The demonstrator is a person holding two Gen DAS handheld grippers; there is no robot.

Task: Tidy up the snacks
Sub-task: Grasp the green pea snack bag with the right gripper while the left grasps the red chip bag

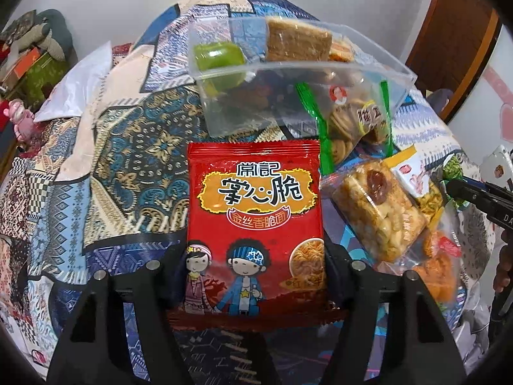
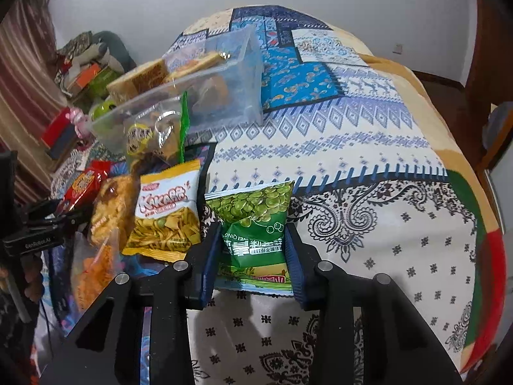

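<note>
Left gripper (image 1: 255, 256): fingers pinching the red noodle-snack packet (image 1: 255, 211) at its near end, above the patterned bed cover (image 1: 128, 147). Right gripper (image 2: 253, 256): fingers pinching the green pea packet (image 2: 256, 224). The clear plastic box (image 1: 288, 73) stands beyond the left-held packet, snacks inside.

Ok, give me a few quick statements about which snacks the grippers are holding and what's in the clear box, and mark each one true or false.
1. The left gripper grips a red noodle snack packet. True.
2. The right gripper is empty. False: it is shut on a green pea packet.
3. The clear plastic box already holds snacks. True.
4. The yellow chip bag sits inside the box. False: it lies on the patterned cloth, outside it.
</note>
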